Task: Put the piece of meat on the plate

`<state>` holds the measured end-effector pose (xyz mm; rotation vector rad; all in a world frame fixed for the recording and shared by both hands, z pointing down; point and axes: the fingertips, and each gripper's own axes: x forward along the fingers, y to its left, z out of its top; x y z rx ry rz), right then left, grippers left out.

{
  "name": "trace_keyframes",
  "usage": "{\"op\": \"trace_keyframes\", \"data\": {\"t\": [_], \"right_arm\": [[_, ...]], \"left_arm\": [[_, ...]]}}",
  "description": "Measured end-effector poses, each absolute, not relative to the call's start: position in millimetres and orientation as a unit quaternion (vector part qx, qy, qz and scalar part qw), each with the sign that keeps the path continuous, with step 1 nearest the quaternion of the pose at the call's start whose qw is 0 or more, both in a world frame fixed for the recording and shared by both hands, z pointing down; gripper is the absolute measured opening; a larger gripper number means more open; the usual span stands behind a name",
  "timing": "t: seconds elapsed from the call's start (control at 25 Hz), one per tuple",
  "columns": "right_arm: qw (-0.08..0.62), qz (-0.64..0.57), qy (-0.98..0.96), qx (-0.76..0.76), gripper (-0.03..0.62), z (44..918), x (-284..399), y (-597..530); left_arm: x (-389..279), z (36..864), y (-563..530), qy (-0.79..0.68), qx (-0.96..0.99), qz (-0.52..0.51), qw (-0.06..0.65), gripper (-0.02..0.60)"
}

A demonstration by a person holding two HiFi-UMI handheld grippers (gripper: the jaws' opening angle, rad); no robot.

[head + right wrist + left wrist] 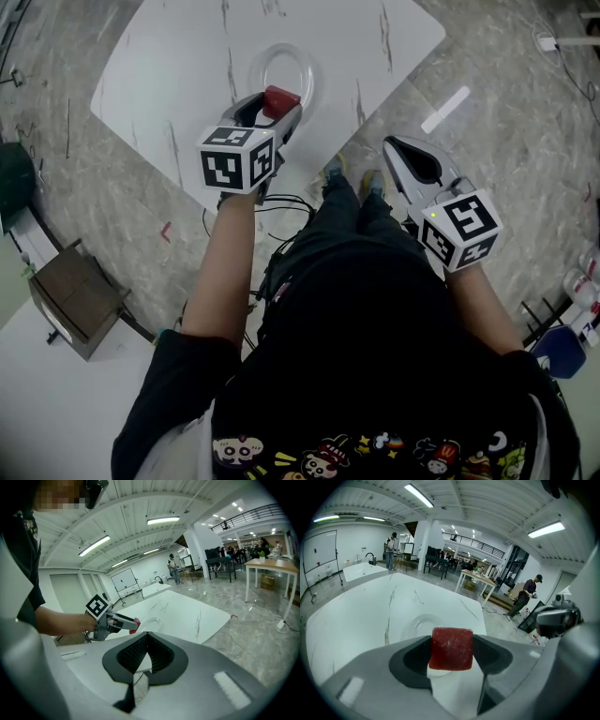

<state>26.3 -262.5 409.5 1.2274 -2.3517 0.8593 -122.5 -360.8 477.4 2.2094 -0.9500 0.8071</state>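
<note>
The left gripper view shows the left gripper point(278, 103) clamped on a dark red cube of meat point(451, 648), one jaw on each side. Only the head view shows the cube held over the near part of the clear round glass plate point(254, 67) on the white veined desk point(169, 66), left forearm stretched forward. The right gripper point(147, 651) has its jaws together on nothing, off the desk's edge.

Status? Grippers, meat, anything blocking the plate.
Left gripper shut on the piece of meat, held at the plate, not down. Right gripper shut, empty, off the table. Plate bare, nothing in the way.
</note>
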Motion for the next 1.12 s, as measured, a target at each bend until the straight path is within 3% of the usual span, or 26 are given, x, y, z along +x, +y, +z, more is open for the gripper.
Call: {"op": "trace_keyframes", "data": {"t": [0.76, 1.12], "right_arm": [[0.177, 0.332, -0.809, 0.452, 0.023, 431, 41, -267], [0.173, 0.340, -0.805, 0.455, 0.023, 436, 45, -268]], "left_arm": [[-126, 534, -400, -0.370, 0.807, 0.331, 0.320, 0.388], [-118, 539, -404, -0.369, 0.806, 0.362, 0.289, 0.388]]}}
